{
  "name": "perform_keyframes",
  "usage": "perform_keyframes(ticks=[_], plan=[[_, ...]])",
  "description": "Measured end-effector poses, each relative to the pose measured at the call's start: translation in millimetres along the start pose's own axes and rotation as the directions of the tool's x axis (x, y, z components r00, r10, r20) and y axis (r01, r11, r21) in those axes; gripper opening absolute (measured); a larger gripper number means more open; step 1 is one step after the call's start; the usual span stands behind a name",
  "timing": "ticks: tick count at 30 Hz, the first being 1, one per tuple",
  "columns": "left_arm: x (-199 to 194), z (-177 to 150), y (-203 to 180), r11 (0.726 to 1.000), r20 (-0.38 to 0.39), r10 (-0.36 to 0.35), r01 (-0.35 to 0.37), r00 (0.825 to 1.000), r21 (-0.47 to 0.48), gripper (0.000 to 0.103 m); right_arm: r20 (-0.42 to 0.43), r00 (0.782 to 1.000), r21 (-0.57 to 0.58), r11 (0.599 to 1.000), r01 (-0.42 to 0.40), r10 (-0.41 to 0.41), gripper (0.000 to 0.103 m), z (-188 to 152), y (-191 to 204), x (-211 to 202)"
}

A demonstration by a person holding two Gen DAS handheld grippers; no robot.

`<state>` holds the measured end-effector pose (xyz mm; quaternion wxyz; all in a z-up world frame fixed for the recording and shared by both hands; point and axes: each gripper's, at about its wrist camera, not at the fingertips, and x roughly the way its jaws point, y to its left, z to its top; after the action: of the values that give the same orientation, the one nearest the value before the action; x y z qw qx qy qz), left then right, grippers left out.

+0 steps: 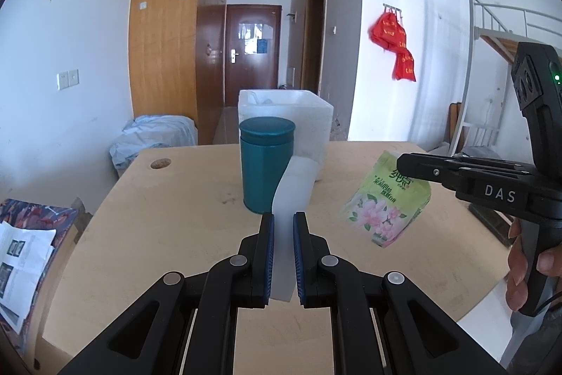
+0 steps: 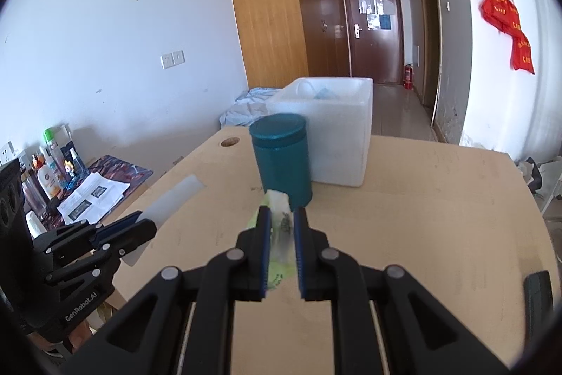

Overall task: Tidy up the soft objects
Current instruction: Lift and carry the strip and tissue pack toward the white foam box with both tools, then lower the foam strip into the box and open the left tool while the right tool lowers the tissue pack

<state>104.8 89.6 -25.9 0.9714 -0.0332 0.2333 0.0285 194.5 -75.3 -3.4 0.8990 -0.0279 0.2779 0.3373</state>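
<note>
To complete this step cleanly, I should carry both soft items over the teal canister (image 1: 266, 164) and release them inside the white foam box (image 1: 318, 129) that stands behind it at the far edge of the wooden table (image 1: 168, 234), clearing the box rim before letting go so that neither item drapes over the wall. My left gripper (image 1: 283, 248) is clamped down on a white translucent strip (image 1: 293, 185), a thin flexible sheet that runs forward from between the pads and reaches toward the canister; in the right wrist view it sticks out stiffly beyond the fingers, above the tabletop. My right gripper (image 2: 283, 248) is closed tight on the top edge of a green floral pouch (image 1: 386, 202), which hangs off the table below the jaws, near the canister and to the right of it (the pouch sags under its own weight, so I judge it will swing if moved abruptly). Both items are therefore in the air, short of the box. I recommend a slow, level approach, the pouch first, since the canister sits directly in the path.
</note>
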Motion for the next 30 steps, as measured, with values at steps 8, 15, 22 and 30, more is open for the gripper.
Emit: perform_keyframes(ticks=[8,15,22,30], plan=[[10,26,7,1.000,0.021,0.010,-0.010,1.000,-0.004,0.011,0.026,1.000,-0.007,1.000,0.000,0.000,0.016,28,-6,5],[23,48,8,1.000,0.034,0.012,-0.012,0.999,0.002,0.011,0.028,1.000,0.001,1.000,0.011,-0.011,0.016,49,-17,16],[42,69,10,1.000,0.033,0.009,-0.010,0.999,0.010,0.011,0.053,0.998,0.010,1.000,0.015,-0.016,0.016,71,-29,22],[66,95,11,1.000,0.038,0.008,-0.009,0.999,0.016,0.011,0.074,0.997,0.018,1.000,0.016,-0.017,0.016,100,-43,37]])
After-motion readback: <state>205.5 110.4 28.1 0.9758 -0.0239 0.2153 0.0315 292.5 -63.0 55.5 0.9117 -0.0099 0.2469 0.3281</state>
